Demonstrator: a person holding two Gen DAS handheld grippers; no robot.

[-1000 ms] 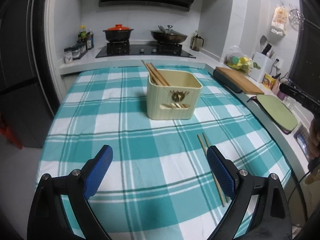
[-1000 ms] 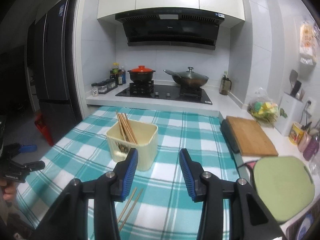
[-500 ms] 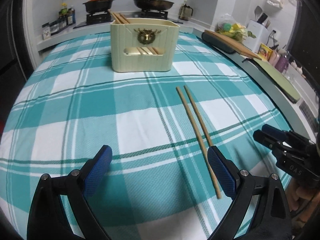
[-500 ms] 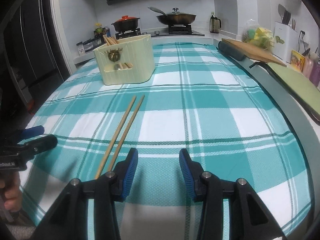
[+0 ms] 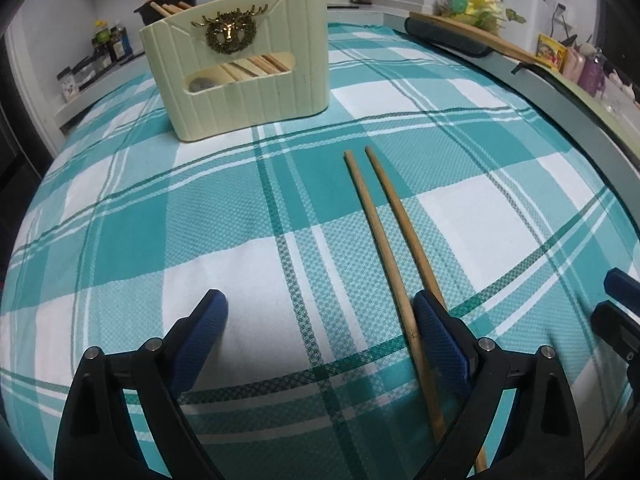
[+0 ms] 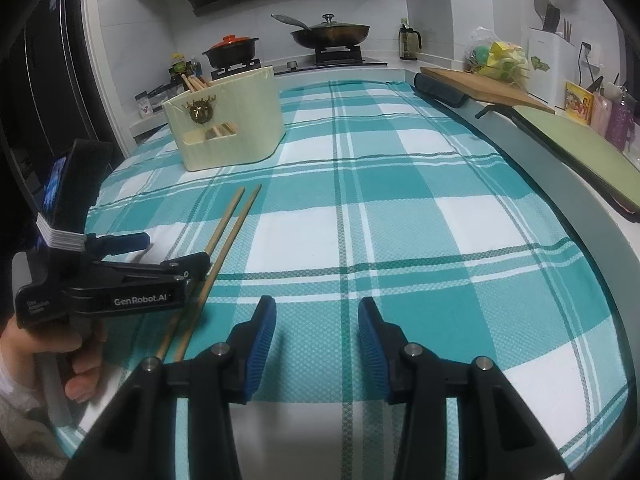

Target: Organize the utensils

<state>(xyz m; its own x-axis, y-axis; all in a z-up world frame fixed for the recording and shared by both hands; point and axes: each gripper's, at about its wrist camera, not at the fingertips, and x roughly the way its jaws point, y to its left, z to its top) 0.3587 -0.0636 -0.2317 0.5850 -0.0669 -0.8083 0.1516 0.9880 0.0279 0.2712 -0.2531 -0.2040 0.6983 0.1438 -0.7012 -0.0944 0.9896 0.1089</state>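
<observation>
Two wooden chopsticks [image 5: 384, 232] lie side by side on the teal plaid tablecloth [image 5: 168, 232]; they also show in the right wrist view [image 6: 224, 236]. A cream utensil holder [image 5: 240, 64] with a gold deer emblem stands beyond them and holds several chopsticks. My left gripper [image 5: 320, 320] is open and low over the cloth, its right finger [image 5: 436, 336] against the near ends of the chopsticks. My right gripper [image 6: 316, 328] is open and empty, just right of the chopsticks. The left gripper also shows in the right wrist view [image 6: 172, 252].
A stove with a red-lidded pot [image 6: 232, 50] and a wok [image 6: 330, 34] stands at the back. A wooden cutting board [image 6: 484, 86] and a green board [image 6: 576, 148] lie along the right counter. The table's metal edge [image 6: 560, 184] runs on the right.
Both grippers have dropped lower and moved closer to the chopsticks. My left gripper's right finger now touches the chopsticks' near ends.
</observation>
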